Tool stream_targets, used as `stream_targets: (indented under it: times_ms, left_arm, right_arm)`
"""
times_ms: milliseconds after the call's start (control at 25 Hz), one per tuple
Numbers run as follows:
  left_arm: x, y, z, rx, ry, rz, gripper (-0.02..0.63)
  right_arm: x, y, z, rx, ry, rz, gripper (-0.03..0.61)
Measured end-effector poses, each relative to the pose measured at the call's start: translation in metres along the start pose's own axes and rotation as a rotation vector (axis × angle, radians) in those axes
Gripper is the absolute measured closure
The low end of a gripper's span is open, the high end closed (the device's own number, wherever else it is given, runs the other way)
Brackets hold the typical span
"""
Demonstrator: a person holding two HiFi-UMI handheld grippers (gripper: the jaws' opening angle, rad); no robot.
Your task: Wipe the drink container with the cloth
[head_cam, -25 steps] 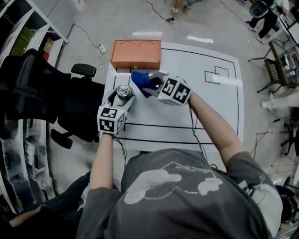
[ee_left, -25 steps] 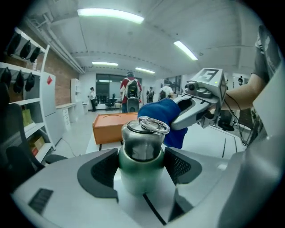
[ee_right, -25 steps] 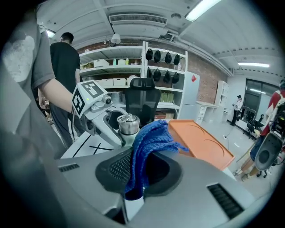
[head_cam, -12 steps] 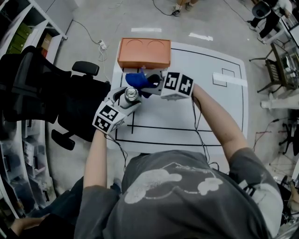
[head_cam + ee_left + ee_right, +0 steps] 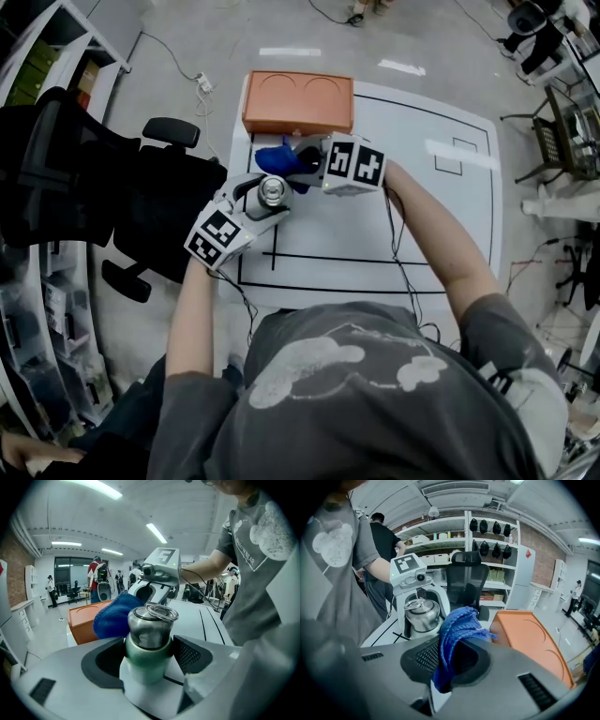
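The drink container (image 5: 149,639) is a green bottle with a steel top and ring lid, also seen from above (image 5: 273,191) and in the right gripper view (image 5: 421,615). My left gripper (image 5: 263,199) is shut on its body and holds it upright over the table's left part. The blue cloth (image 5: 457,632) is bunched between the jaws of my right gripper (image 5: 302,167), which is shut on it. The cloth (image 5: 280,158) sits just beyond the bottle, close to its far side (image 5: 112,616); contact cannot be told.
An orange box (image 5: 298,101) lies at the table's far edge, right behind the cloth. The white table (image 5: 422,216) has black lines marked on it. A black office chair (image 5: 112,187) stands off the table's left side. People stand in the background room.
Both grippers have shifted slightly right and nearer the orange box. The bottle has come closer to the cloth, and the right gripper has turned a little.
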State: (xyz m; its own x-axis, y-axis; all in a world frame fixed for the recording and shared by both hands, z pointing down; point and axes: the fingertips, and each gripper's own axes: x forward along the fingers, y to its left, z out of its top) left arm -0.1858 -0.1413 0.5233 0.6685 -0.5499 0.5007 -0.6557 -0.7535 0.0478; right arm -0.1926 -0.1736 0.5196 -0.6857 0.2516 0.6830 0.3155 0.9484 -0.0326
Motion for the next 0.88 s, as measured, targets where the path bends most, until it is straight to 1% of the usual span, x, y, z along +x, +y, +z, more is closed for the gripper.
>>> stream_targets:
  times_ms: [160, 360, 640, 760, 880]
  left_arm:
    - [-0.001, 0.0, 0.001, -0.004, -0.011, -0.005, 0.287]
    - [-0.001, 0.001, 0.001, -0.016, -0.027, 0.0, 0.287]
    - [-0.002, 0.002, 0.0, -0.015, -0.035, 0.004, 0.287]
    - [-0.001, 0.001, 0.001, -0.022, -0.043, 0.008, 0.287]
    - [0.0, 0.002, 0.0, -0.044, -0.06, 0.029, 0.285]
  right_arm:
    - [0.008, -0.003, -0.011, 0.034, 0.022, 0.005, 0.538]
    - [0.024, 0.001, -0.038, 0.05, 0.098, 0.011, 0.538]
    - [0.032, 0.002, -0.049, 0.103, 0.107, -0.017, 0.538]
    - [0.031, 0.001, -0.051, 0.134, 0.103, -0.053, 0.538]
    - [0.025, -0.002, -0.051, 0.161, 0.087, -0.135, 0.538]
